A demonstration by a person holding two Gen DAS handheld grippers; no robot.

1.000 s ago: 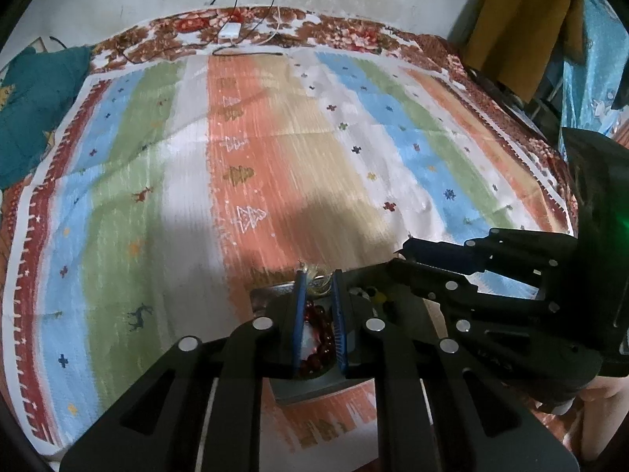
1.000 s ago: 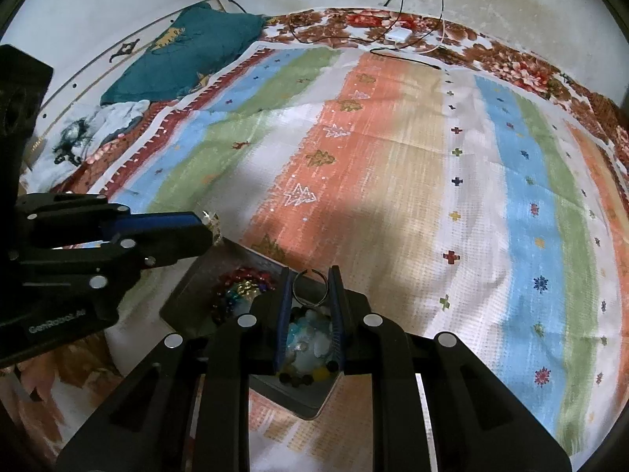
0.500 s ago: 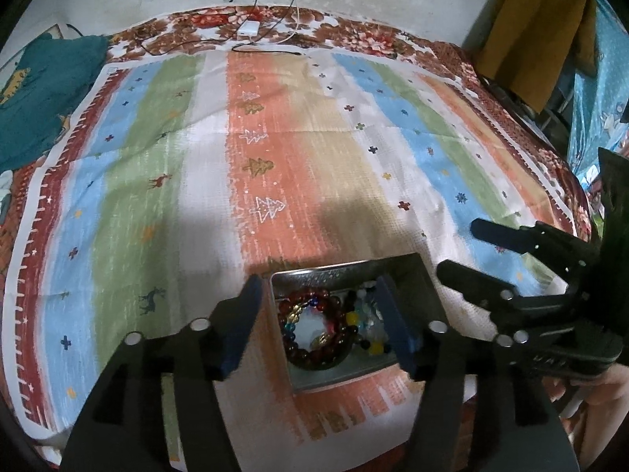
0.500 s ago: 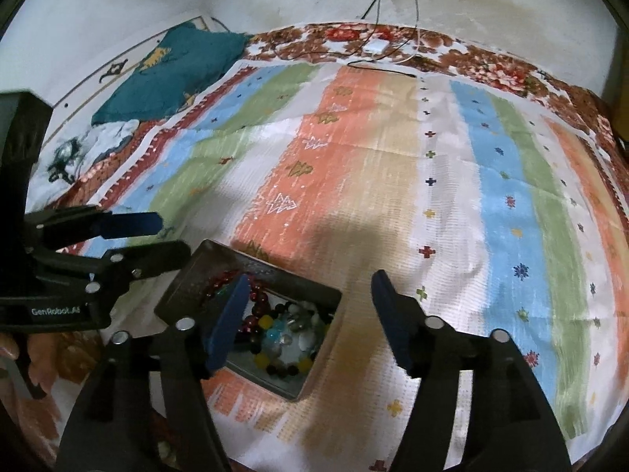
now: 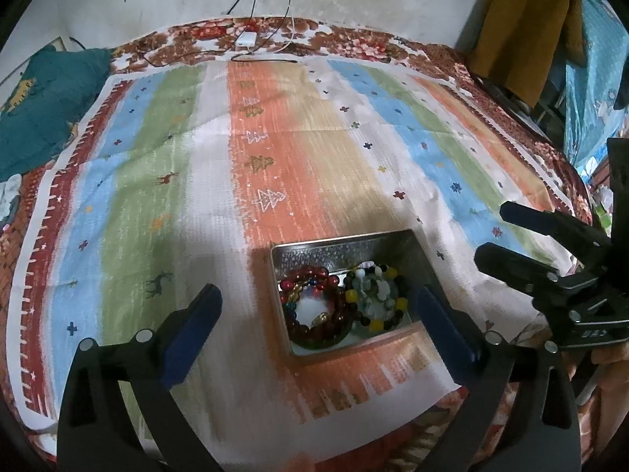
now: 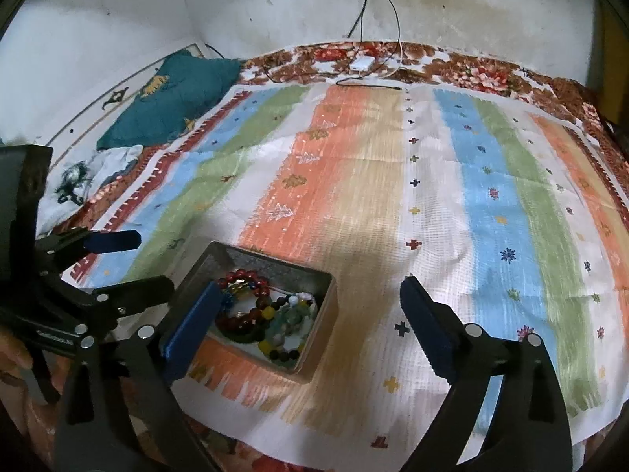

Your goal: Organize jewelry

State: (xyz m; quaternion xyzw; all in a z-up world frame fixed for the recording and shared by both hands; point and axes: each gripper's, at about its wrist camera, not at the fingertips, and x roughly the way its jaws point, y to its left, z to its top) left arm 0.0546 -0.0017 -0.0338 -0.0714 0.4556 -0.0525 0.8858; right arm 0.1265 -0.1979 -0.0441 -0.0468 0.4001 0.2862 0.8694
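A square metal tin (image 5: 342,244) sits on the striped cloth near its front edge. Inside lie a dark red bead bracelet (image 5: 314,308) and a multicolour bead bracelet (image 5: 377,301), side by side. My left gripper (image 5: 314,295) hovers above the tin, its jaws opening wide with nothing pressed between them. My right gripper (image 6: 310,287) hangs just right of the tin (image 6: 314,275), its jaws also opening and empty. The right gripper (image 5: 495,232) also shows at the right edge of the left wrist view, and the left gripper (image 6: 149,261) at the left of the right wrist view.
The striped cloth (image 5: 157,157) covers a floral bedspread. A teal cushion (image 5: 43,102) lies at the far left. A white charger with cables (image 5: 247,37) rests by the wall. Ochre fabric (image 5: 526,19) hangs at the far right. A hand (image 6: 11,354) holds the left gripper.
Both grippers' jaws have spread from nearly shut to wide. Both have drawn back from the tin, and the bracelets now lie uncovered inside it.
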